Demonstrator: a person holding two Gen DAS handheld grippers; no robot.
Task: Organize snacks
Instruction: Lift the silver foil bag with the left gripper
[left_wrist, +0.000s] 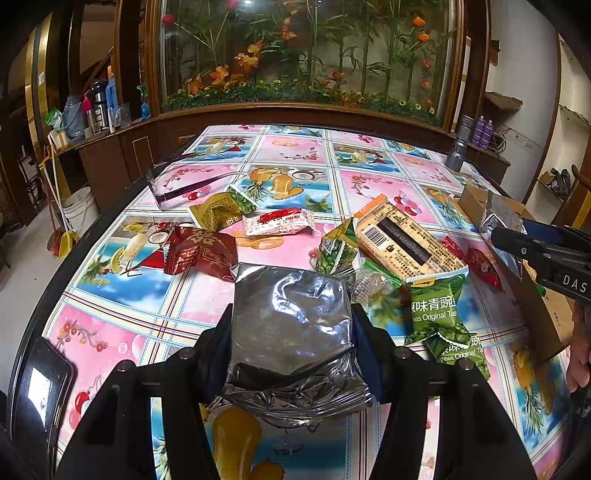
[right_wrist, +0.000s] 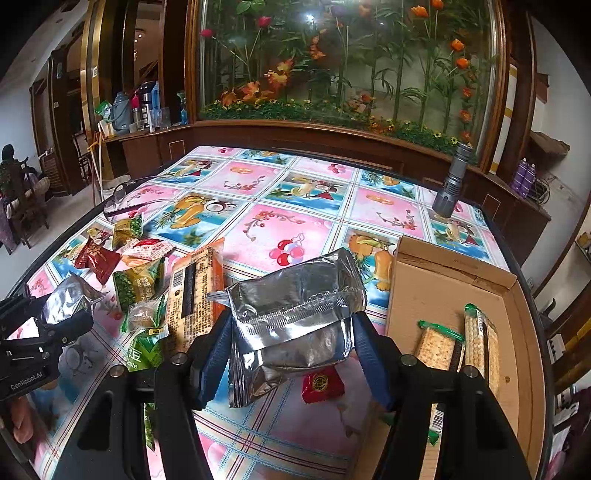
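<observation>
Left gripper (left_wrist: 291, 332) pinches a silver foil packet (left_wrist: 291, 317), frame centre, long axis pointing away | Right gripper (right_wrist: 291, 332) pinches a second foil packet (right_wrist: 295, 306), long axis crosswise, left of the cardboard box (right_wrist: 436, 280).

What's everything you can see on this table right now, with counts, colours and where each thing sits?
silver foil packs: two, silver, one in each claw
cardboard box: one, brown, table's right side
cracker packs: two, tan with green ends, inside box
long cracker pack: one, orange, mid-table
green pea packs: several, green, beside it
dark red packet: one, left of pile
flashlight: one, grey, upright, far right
glasses: one, far left
left claw: black, gripping
right claw: black, gripping
</observation>
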